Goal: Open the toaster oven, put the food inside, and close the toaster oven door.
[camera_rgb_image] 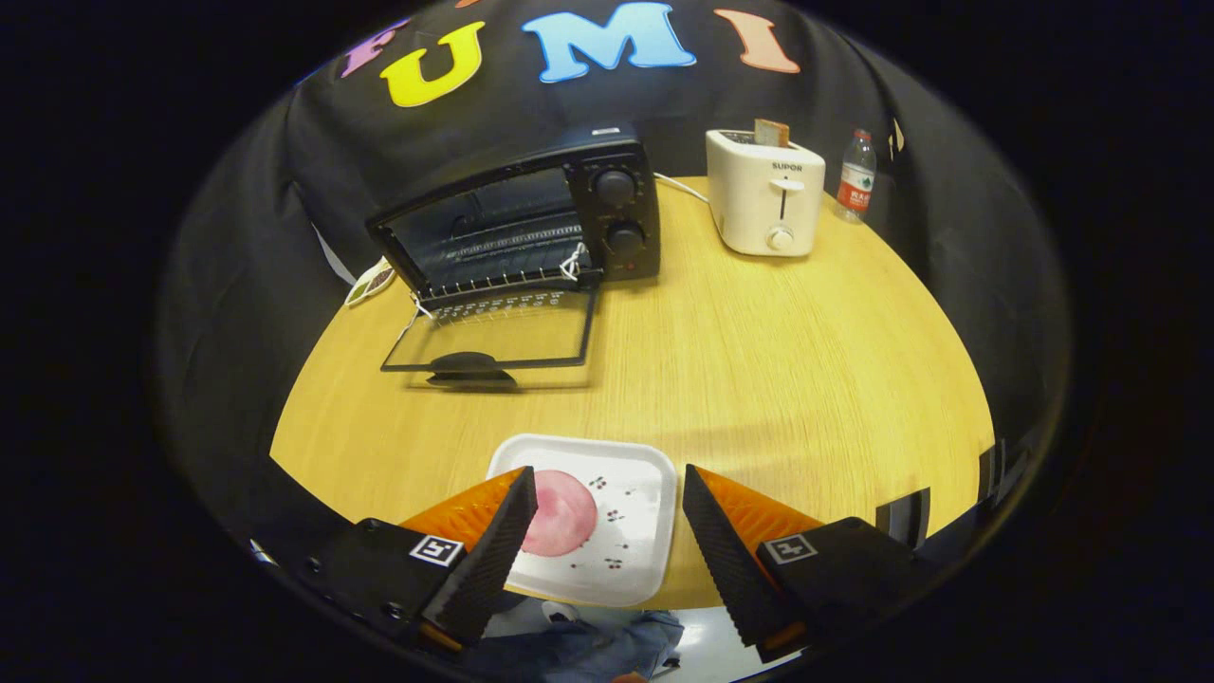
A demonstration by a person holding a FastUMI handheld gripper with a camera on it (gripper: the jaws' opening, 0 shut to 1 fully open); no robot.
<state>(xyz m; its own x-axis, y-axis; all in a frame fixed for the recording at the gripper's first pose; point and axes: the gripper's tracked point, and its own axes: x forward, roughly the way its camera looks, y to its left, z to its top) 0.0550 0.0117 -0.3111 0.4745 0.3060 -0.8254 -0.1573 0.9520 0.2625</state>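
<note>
1. Black cloth walls close off the booth behind a round wooden table (759, 379), light in colour with a visible grain.
2. Toaster oven (531, 218): black, standing at the far side of the table, two round knobs (616, 188) stacked on its right panel. A wire rack shows inside the cavity.
3. Oven door (498, 332): glass-paned, swung fully down and lying flat toward the near side, with its dark handle at the front edge.
4. Plate (631, 512): white, square with rounded corners, small dark printed motifs, sitting at the near edge of the table well apart from the oven.
5. Food (561, 512): a round pink slice lying flat on the plate's left half, partly hidden by the left finger.
6. Gripper (602, 531): jaws spread wide, holding nothing, one finger to each side above the plate.
7. Pop-up toaster (766, 194): cream, right of the oven, a slice of bread (771, 132) standing in its slot.
8. Plastic water bottle (856, 177): upright, just right of the toaster.
</note>
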